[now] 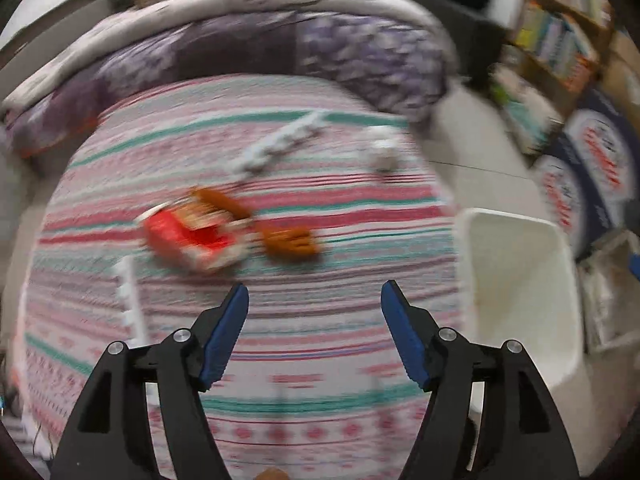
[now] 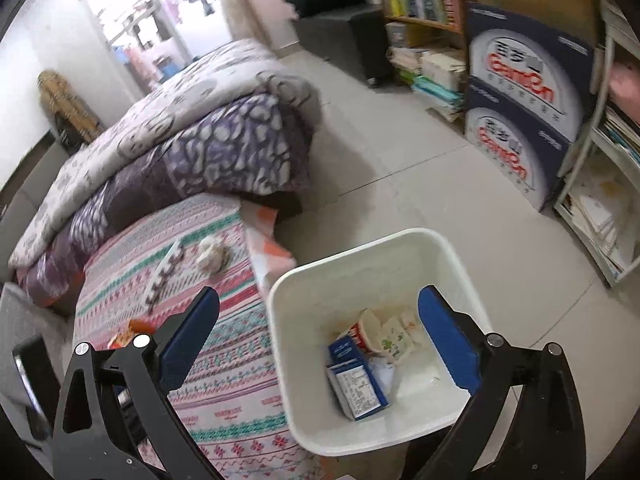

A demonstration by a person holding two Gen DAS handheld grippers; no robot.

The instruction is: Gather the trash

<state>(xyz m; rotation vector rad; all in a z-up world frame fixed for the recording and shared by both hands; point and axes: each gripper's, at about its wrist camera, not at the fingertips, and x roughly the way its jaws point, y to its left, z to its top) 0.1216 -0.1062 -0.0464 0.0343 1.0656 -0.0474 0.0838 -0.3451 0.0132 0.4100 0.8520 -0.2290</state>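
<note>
In the blurred left wrist view my left gripper (image 1: 315,300) is open and empty above the striped bed cover (image 1: 280,340). Ahead of it lie a red wrapper (image 1: 192,240), a brown wrapper (image 1: 290,242), a white strip (image 1: 280,144) and a crumpled tissue (image 1: 382,150). My right gripper (image 2: 320,308) is open and empty above the white bin (image 2: 380,248), which holds a blue carton (image 2: 356,384), a cup (image 2: 368,330) and white packets (image 2: 396,336). The tissue (image 2: 212,256) and strip (image 2: 164,276) show on the bed there too.
A folded purple and grey quilt (image 2: 180,140) lies at the far end of the bed. The bin (image 1: 520,288) stands on the tiled floor (image 2: 420,160) beside the bed. Printed cartons (image 2: 528,100) and bookshelves (image 2: 424,20) line the right wall.
</note>
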